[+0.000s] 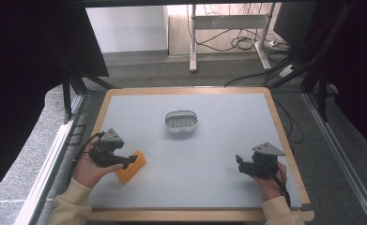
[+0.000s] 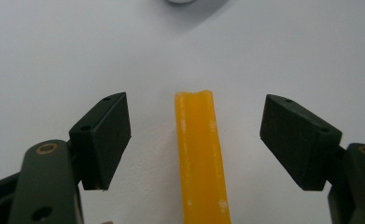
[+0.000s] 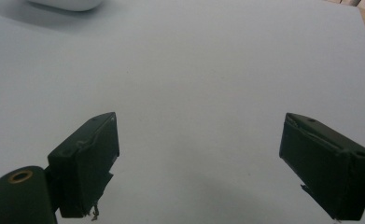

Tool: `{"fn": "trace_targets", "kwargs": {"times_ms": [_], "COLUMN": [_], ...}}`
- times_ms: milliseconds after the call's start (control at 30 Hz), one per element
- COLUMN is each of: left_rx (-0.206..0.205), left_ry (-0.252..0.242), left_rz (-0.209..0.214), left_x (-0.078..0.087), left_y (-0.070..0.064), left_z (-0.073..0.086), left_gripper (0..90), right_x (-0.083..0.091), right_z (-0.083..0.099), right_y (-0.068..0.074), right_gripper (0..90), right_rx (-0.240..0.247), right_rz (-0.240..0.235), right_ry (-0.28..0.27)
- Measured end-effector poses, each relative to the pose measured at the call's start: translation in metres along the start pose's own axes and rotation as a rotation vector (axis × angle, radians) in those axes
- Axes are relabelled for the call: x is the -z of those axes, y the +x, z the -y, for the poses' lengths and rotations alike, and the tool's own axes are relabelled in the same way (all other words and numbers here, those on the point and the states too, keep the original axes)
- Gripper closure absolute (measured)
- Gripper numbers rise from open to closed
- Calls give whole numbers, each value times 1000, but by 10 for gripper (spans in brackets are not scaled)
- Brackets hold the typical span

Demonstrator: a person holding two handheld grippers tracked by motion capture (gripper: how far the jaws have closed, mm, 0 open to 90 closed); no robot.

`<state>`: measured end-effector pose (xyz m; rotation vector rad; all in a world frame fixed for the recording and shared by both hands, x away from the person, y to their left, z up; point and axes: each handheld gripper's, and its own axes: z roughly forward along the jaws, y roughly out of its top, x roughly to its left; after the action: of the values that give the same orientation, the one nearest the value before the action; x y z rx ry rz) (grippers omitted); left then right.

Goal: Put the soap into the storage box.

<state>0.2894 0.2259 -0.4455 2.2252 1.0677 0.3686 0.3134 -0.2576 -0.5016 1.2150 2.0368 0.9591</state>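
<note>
The left gripper (image 2: 196, 140) stands with jaws wide apart around the orange block (image 2: 201, 158) (not touching it), probably to grasp it. The right gripper (image 3: 199, 163), also spread, waits over the bare table (image 1: 209, 154) near right.

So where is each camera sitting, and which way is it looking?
High view: above the person's side, looking forward and down at the table; both forearms, hands and tongs show.
Left gripper view: rides the left tongs, looking along its open jaws at the orange block between them.
Right gripper view: rides the right tongs, facing bare tabletop between open jaws.
Shared: the white basket appears in the high view and at both gripper views' top edges.
</note>
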Motion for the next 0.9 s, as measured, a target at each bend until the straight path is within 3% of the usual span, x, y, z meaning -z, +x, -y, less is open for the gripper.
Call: {"fn": "trace_targets", "kwargs": {"times_ms": [633,900], "left_rx": [-35,-8], "left_ry": [113,147], "left_rz": [16,0], "left_x": [-23,-27], "left_y": [-12,-9], "left_z": [-1,2], "left_gripper": [239,248], "right_x": [-1,-1], "right_z": [1,1], "right_y": [0,1], "right_gripper": [123,123], "right_rx": [5,12], "right_rz": [5,7], "right_ry": [10,12]}}
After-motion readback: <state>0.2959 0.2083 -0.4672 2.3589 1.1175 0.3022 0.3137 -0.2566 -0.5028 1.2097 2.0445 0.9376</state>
